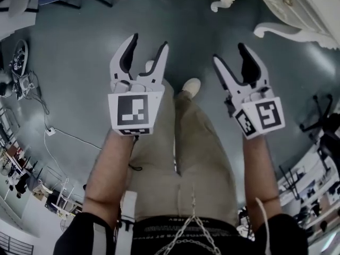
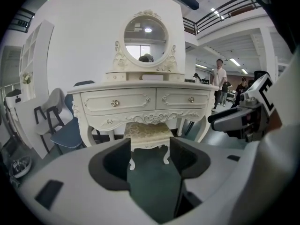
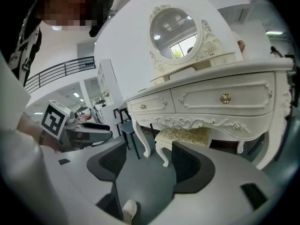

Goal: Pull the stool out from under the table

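Grey floor (image 1: pixel 69 47) runs to stool (image 2: pixel 146 131) | tucked under table (image 2: pixel 140 100) edge | left claw (image 1: pixel 149 40), right claw (image 1: pixel 229 52) wide apart, empty

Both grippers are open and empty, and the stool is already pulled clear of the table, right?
No. The left gripper and right gripper are open and empty, but the stool sits tucked under the table; the left gripper view shows it.
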